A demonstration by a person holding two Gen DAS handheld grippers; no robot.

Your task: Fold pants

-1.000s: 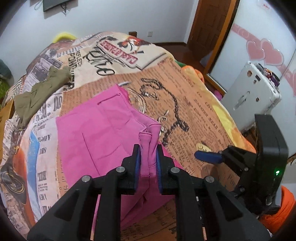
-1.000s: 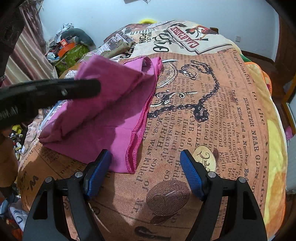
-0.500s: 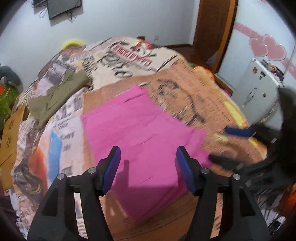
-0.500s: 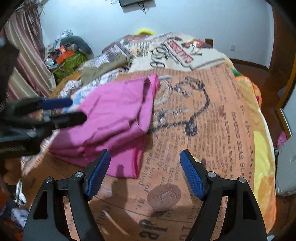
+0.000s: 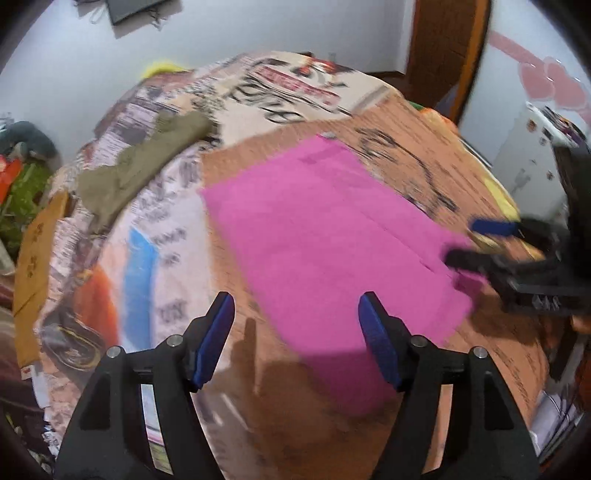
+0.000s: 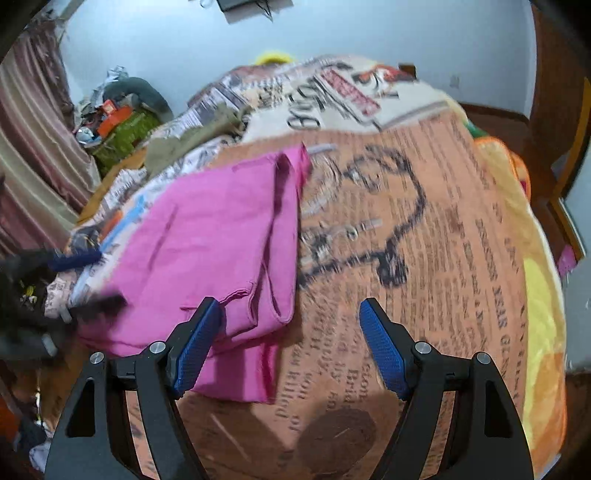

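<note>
Pants are bright pink, plain, no print. Bedspread is orange-brown newspaper print with black lettering and a black line drawing, cream section with red and black headline at the far end, yellow-orange border. Second garment is olive green. Both grippers, left and right, are black with blue pads. Wall pale blue-white. Curtain striped maroon and beige. Door brown wood.
</note>
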